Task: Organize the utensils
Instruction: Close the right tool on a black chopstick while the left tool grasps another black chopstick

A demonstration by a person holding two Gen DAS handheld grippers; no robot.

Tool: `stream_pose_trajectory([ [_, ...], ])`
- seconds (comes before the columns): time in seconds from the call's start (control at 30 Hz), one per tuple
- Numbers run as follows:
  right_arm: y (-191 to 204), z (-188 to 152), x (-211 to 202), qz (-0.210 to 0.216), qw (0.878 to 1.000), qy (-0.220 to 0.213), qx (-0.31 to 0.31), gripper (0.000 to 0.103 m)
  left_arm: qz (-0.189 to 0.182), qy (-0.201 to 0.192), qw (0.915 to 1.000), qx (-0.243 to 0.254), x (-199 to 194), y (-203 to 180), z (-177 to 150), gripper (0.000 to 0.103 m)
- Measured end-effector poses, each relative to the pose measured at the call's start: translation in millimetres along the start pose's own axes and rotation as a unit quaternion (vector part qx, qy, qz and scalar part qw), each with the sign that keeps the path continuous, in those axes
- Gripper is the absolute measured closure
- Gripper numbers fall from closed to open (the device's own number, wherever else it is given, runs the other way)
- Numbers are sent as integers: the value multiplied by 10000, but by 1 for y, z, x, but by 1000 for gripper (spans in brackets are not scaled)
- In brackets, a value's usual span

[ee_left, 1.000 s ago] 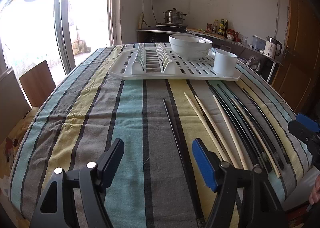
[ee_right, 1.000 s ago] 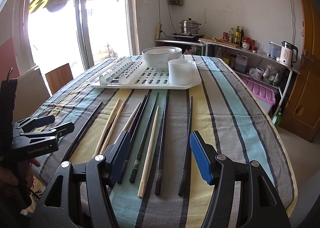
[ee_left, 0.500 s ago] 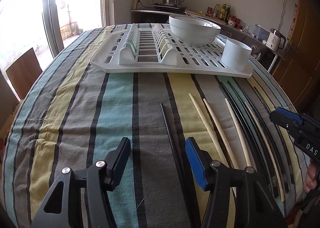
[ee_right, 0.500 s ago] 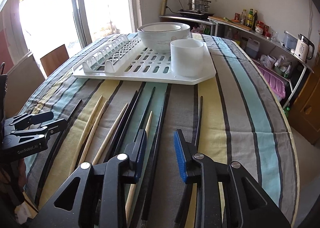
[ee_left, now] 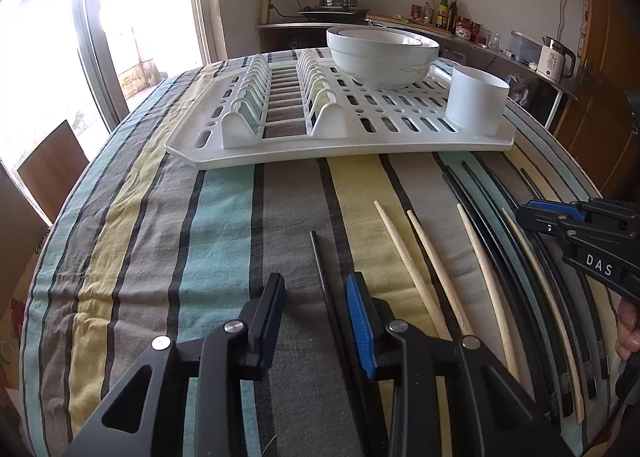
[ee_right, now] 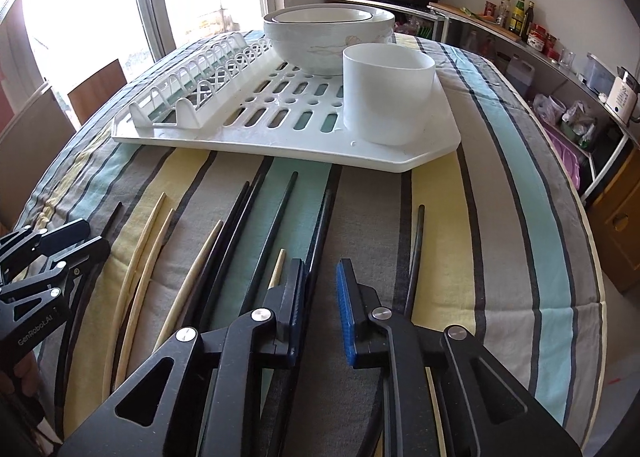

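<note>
Several black and pale wooden chopsticks lie side by side on the striped tablecloth. My left gripper (ee_left: 316, 293) is open, low over the cloth, with the leftmost black chopstick (ee_left: 320, 257) running between its fingers. My right gripper (ee_right: 321, 281) is open with a narrow gap, straddling a black chopstick (ee_right: 322, 225). Pale chopsticks (ee_left: 404, 253) lie between the two grippers. A white cup (ee_right: 387, 91) stands on the white drying rack (ee_right: 280, 137) behind the chopsticks. The right gripper shows at the right edge of the left wrist view (ee_left: 532, 217).
Stacked white bowls (ee_left: 382, 53) sit on the rack (ee_left: 400, 137) at the back. The table edge curves down at the right (ee_right: 592, 257). A chair back (ee_left: 48, 165) stands at the left by the window. A counter with bottles and a kettle (ee_left: 556, 59) runs behind.
Both grippers have moved forward and down toward the chopsticks. Both pairs of fingers have narrowed around a black chopstick each.
</note>
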State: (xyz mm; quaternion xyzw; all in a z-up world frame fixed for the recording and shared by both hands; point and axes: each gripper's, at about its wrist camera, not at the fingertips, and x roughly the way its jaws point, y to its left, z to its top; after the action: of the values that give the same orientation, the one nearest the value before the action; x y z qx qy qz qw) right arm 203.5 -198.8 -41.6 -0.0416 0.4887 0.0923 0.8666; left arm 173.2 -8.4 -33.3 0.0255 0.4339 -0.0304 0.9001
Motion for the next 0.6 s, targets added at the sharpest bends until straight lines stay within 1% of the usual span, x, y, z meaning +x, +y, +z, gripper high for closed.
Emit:
stream_pose_trajectory([
  [0.03, 1, 1, 1, -17, 10000, 5, -23, 90, -2, 3, 10000, 28, 0, -2, 1, 78],
  [0.07, 1, 2, 1, -25, 10000, 21, -36, 90, 3, 5, 10000, 51, 1, -3, 1, 79],
  [0.13, 3, 4, 2, -8, 10000, 57, -53, 95, -5, 11, 9999, 107, 1, -7, 2, 88],
  [0.23, 4, 5, 3, -11, 9999, 54, -101, 96, -21, 10, 9999, 152, 2, -10, 3, 94],
  [0.3, 3, 5, 2, 77, 9999, 39, -56, 97, -44, 17, 9999, 137, 3, -10, 4, 97],
  [0.47, 2, 3, -12, 220, 9996, -164, 29, 98, -211, 27, 9997, 85, 0, -7, 5, 97],
  [0.6, 0, 5, -33, 366, 9983, -449, 87, 98, -350, -140, 9992, 100, -14, -6, 9, 98],
])
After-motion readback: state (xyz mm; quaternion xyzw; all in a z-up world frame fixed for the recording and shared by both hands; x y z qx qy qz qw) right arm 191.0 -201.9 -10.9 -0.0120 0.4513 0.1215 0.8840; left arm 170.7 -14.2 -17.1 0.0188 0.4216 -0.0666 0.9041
